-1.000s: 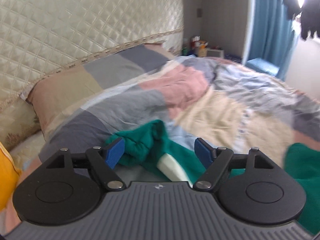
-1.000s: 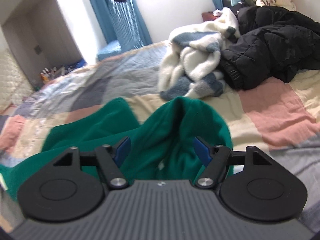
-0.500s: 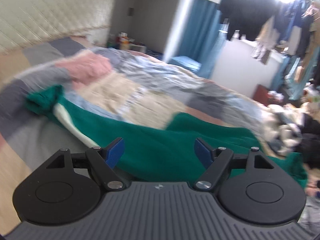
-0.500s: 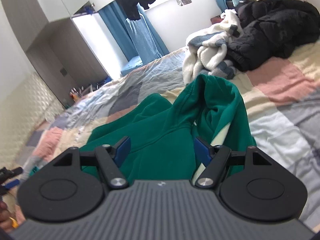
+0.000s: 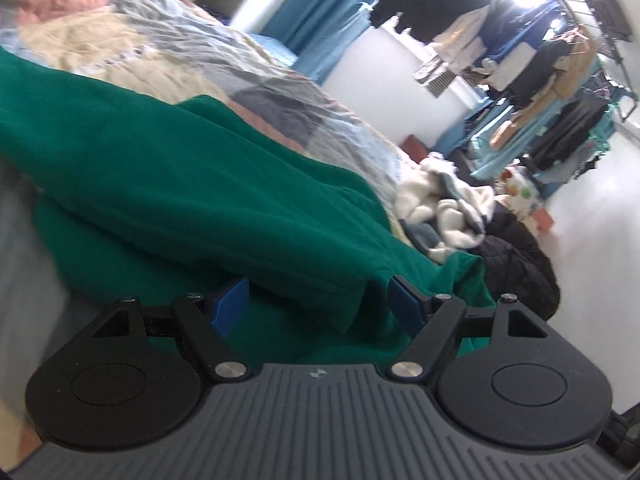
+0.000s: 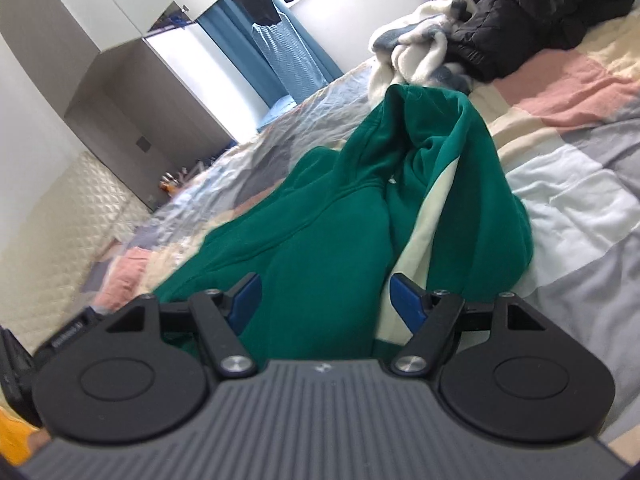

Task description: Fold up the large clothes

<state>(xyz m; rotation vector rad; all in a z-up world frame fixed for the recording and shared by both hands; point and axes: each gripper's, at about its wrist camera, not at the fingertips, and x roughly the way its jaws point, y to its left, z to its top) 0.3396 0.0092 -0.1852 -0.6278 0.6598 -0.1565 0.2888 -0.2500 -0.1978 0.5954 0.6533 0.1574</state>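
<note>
- Right up close, the left gripper (image 5: pixel 318 300) has its jaws spread wide with nothing pinched, low over the near edge of the green hoodie (image 5: pixel 192 184), and a loose fold of green sits in the gap between the blue pads (image 5: pixel 230 306)
- Over on the other side, the right gripper (image 6: pixel 324 296) also has wide, empty jaws, with the hoodie's (image 6: pixel 320 216) body running straight out between them
- The garment lies sprawled and rumpled across the bed (image 6: pixel 576 200), nowhere near flat, so I'd say the fold has barely begun
- That cream stripe (image 6: pixel 424 216) running beside the right-hand pad looks like a lining or panel, a handy landmark for finding an edge
- Handling call: thick fleece, soft and floppy, light enough to lift but it will sag and drag, so one pinch point won't keep it square
- Best bet, in my judgement, is to take a hem or seam edge in each pair of jaws, two layers at most, and lift both together
- Further out the hood (image 6: pixel 424 120) rises in a peak, which wants flattening first
- Far end of the bed: a white-and-grey fleece heap (image 6: pixel 416 48) touching a black puffer jacket (image 6: pixel 544 12), well apart from the hoodie's body
- Beyond, blue curtains (image 5: pixel 320 20) and a rack of hanging clothes (image 5: pixel 560 68)
</note>
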